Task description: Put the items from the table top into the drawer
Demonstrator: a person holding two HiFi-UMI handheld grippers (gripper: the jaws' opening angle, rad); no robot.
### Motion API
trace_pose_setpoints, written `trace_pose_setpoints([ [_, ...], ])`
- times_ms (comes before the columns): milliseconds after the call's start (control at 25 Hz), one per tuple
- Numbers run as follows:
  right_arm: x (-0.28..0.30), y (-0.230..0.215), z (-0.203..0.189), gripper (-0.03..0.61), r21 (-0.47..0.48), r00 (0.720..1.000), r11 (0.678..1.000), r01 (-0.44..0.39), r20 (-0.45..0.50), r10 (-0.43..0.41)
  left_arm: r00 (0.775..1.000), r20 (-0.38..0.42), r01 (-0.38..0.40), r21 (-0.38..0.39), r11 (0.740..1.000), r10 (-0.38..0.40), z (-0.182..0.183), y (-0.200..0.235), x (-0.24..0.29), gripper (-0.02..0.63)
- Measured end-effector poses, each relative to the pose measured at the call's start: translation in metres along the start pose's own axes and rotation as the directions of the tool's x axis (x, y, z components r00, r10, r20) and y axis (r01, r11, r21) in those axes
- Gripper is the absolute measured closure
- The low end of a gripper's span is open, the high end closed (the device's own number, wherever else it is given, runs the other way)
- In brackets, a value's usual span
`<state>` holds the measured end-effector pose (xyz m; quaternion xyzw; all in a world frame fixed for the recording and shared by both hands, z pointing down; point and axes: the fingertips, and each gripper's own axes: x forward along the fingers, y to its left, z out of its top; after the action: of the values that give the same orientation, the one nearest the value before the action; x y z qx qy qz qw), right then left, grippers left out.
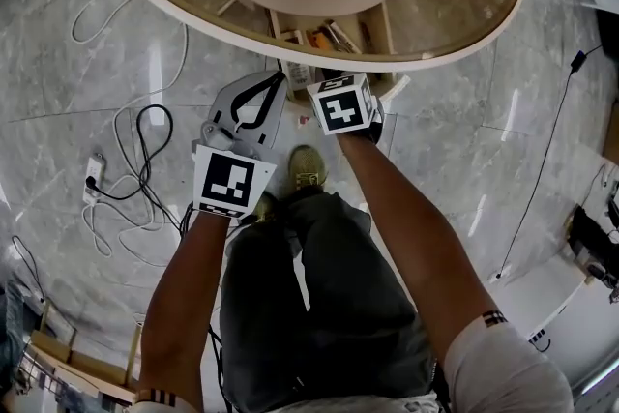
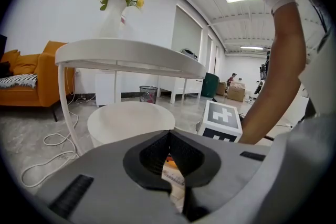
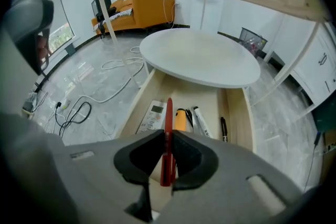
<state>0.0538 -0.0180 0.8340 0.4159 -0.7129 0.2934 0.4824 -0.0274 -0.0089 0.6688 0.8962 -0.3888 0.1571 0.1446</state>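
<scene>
My right gripper (image 3: pixel 167 136) is shut on a red pen (image 3: pixel 168 123), which stands upright between the pads above the open wooden drawer (image 3: pixel 235 113). In the drawer lie a white remote (image 3: pixel 152 115), an orange marker (image 3: pixel 180 120), a white marker (image 3: pixel 201 120) and a black pen (image 3: pixel 223 128). In the head view the right gripper (image 1: pixel 334 77) points steeply down at the drawer (image 1: pixel 379 32) under the round glass table (image 1: pixel 484 24). My left gripper (image 2: pixel 168 136) hangs beside it with its jaws together and nothing held; in the head view it (image 1: pixel 276 84) sits left of the drawer.
A white round lower shelf (image 2: pixel 131 120) sits under the table top, and a vase of flowers (image 2: pixel 114 8) stands on the table. Cables (image 1: pixel 145 160) and a power strip (image 1: pixel 94 174) lie on the marble floor to the left. An orange sofa (image 2: pixel 31 76) stands behind.
</scene>
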Motion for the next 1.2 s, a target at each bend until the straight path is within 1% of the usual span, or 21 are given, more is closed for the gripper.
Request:
trace_pose_setpoints([
  [240, 0.022, -0.004, -0.010, 0.531, 0.025, 0.998, 0.999, 0.027, -0.057, -0.025, 1.000, 0.005, -0.005, 0.005, 1.000, 0.005, -0.013, 0.011, 0.004, 0.614],
  [360, 0.027, -0.004, -0.014, 0.529, 0.025, 0.997, 0.999, 0.034, -0.066, -0.032, 1.000, 0.006, -0.007, 0.008, 1.000, 0.007, -0.016, 0.012, 0.004, 0.614],
  [440, 0.029, -0.002, -0.014, 0.526, 0.026, 0.998, 0.999, 0.018, -0.060, -0.016, 1.000, 0.005, -0.005, 0.007, 1.000, 0.005, -0.016, 0.012, 0.003, 0.614],
  [520, 0.030, 0.001, -0.011, 0.502, 0.031, 0.999, 1.000, -0.008, -0.046, 0.010, 1.000, 0.002, -0.004, 0.005, 1.000, 0.004, -0.015, 0.013, 0.002, 0.614],
  [640, 0.022, 0.005, -0.009, 0.500, 0.034, 0.999, 0.999, -0.023, -0.025, 0.024, 1.000, -0.007, -0.006, 0.001, 1.000, 0.006, -0.013, 0.012, -0.002, 0.614],
  [760, 0.005, 0.008, -0.004, 0.506, 0.016, 0.999, 0.999, -0.033, 0.028, 0.032, 1.000, -0.013, -0.005, -0.005, 1.000, 0.005, -0.005, 0.008, -0.008, 0.614],
  [920, -0.030, 0.011, 0.005, 0.575, 0.012, 0.995, 0.999, -0.030, 0.098, 0.029, 1.000, -0.022, 0.000, -0.005, 1.000, 0.000, 0.013, -0.001, -0.016, 0.614],
  [1080, -0.080, 0.020, 0.014, 0.577, 0.030, 0.986, 0.998, -0.049, 0.159, 0.043, 1.000, -0.027, 0.005, -0.006, 1.000, -0.005, 0.040, -0.013, -0.030, 0.614],
  [1200, -0.125, 0.027, 0.025, 0.577, 0.020, 0.977, 0.998, -0.058, 0.208, 0.053, 1.000, -0.020, 0.010, 0.000, 1.000, -0.010, 0.064, -0.024, -0.040, 0.614],
])
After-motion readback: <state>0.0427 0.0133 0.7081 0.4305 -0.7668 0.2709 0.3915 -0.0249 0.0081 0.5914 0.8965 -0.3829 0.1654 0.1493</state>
